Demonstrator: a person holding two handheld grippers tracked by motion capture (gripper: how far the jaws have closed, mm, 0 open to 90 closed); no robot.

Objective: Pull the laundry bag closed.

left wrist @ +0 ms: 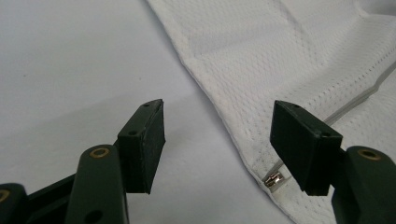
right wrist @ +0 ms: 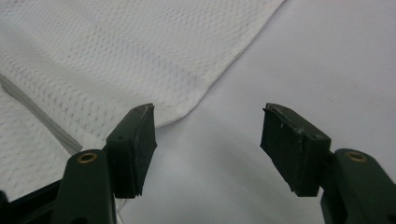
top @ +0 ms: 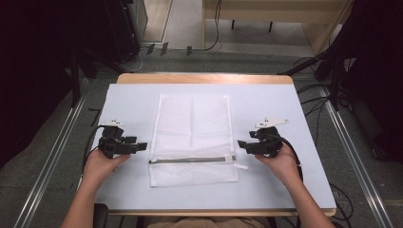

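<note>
The white mesh bag (top: 192, 137) lay flat in the middle of the tabletop (top: 271, 190), its long sides running from the near edge toward the far edge, with a zipper (top: 190, 160) crossing it close to the near end. You held your left gripper (top: 141, 146) just off the bag's left side and your right gripper (top: 241, 145) just off its right side, both level with the zipper. Each gripper stood with its jaws apart and nothing between them; in the left gripper view the zipper's metal end (left wrist: 274, 179) sat beside one jaw. The bag looked light, thin and limp, so I judged it would sag and fold wherever you lifted it, and the mesh could snag. The stitched side hems beside the zipper seemed the firmest places to pinch.
</note>
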